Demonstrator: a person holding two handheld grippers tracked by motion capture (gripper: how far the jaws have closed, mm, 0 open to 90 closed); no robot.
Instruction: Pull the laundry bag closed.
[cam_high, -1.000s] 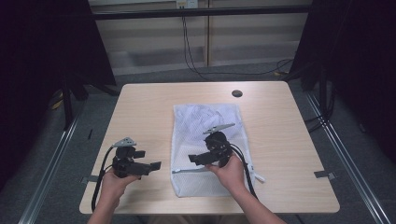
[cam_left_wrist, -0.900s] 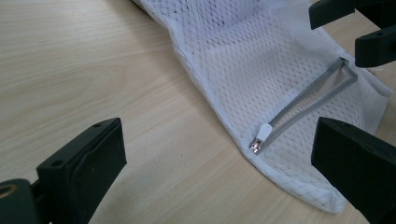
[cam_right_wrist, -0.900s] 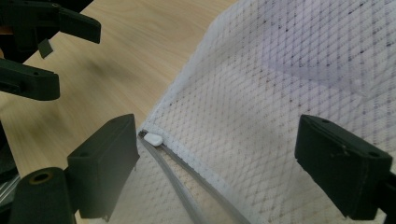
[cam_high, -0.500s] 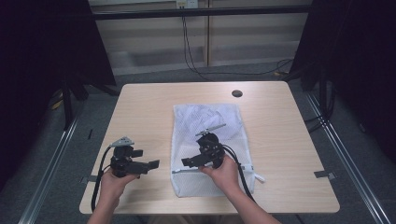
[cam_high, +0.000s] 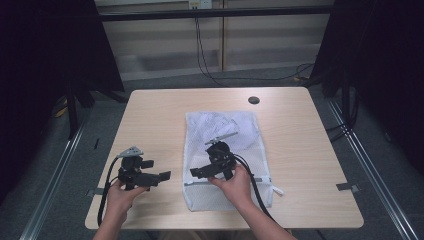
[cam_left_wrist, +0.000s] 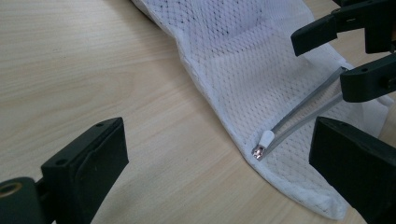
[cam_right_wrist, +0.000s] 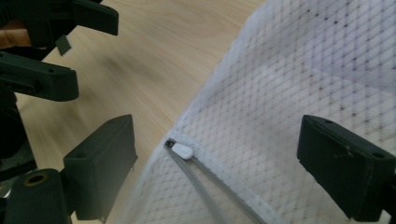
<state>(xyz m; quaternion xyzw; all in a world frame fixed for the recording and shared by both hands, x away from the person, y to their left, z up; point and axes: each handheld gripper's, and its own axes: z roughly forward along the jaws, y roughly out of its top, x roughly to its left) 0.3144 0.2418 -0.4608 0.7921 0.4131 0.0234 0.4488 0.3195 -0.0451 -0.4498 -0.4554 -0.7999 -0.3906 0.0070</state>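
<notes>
A white mesh laundry bag (cam_high: 220, 125) lies flat in the middle of the wooden table (cam_high: 155, 120). Its grey zipper runs across the near end, and the white zipper pull (cam_left_wrist: 265, 140) (cam_right_wrist: 182, 150) sits at the bag's left corner. My right gripper (cam_high: 197, 172) hovers over that corner with its jaws open and pointing left; in the right gripper view (cam_right_wrist: 219, 149) the pull lies between them. My left gripper (cam_high: 157, 170) stands open on the bare wood just left of the bag, facing the pull (cam_left_wrist: 219, 140). Neither holds anything.
A round black grommet (cam_high: 253, 100) sits in the table's far right part. Cables trail from both grippers toward the near edge. Tape tabs (cam_high: 347, 186) mark the table's sides. Metal rails and dark curtains flank the table.
My right gripper has moved left across the bag's near end, to the corner where the zipper pull is. The left gripper has stayed almost still.
</notes>
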